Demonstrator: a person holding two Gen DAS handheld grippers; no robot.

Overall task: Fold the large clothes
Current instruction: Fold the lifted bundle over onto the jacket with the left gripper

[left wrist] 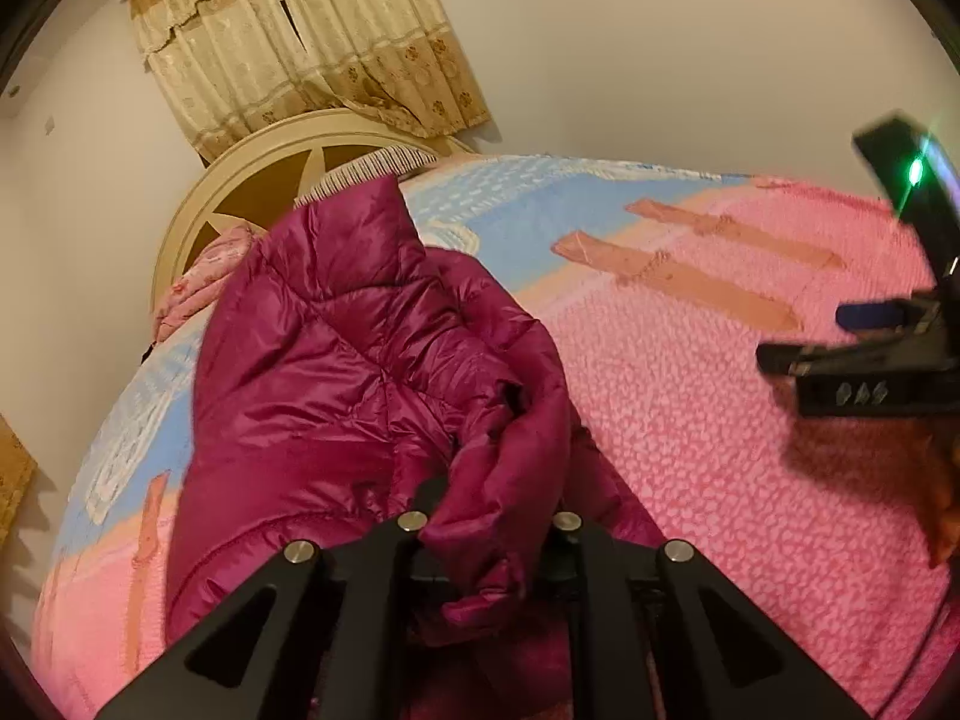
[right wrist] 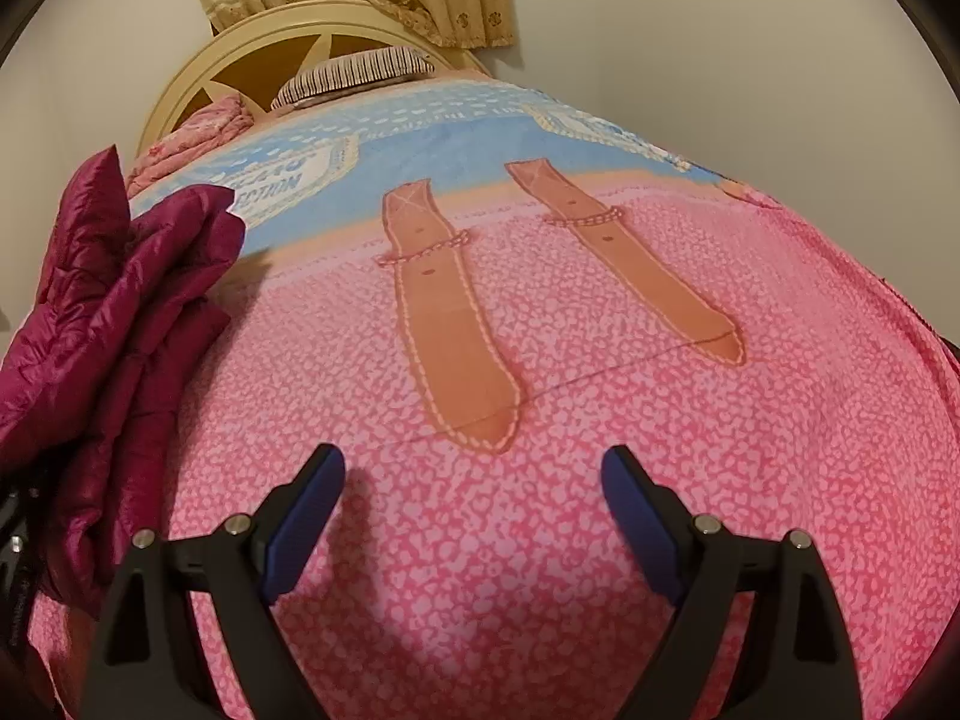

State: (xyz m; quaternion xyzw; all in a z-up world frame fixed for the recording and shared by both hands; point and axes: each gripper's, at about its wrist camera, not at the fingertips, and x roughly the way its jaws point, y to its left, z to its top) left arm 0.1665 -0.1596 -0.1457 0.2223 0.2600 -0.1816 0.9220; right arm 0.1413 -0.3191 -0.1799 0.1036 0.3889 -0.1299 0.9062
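Left wrist view: left gripper point(left wrist: 489, 516) jaws clamped on a fold of the magenta puffer jacket point(left wrist: 336, 372), which rises ahead of them over the bed point(left wrist: 690, 432).
Right wrist view: right gripper point(right wrist: 474, 480) jaws wide apart, nothing between them, above pink blanket; jacket bunched off to their left.

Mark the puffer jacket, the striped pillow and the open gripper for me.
puffer jacket point(left wrist: 336, 372), left wrist view, on its quilted panel.
striped pillow point(right wrist: 360, 75), right wrist view, on its striped side.
right gripper point(right wrist: 474, 480), right wrist view, midway between its blue fingertips.
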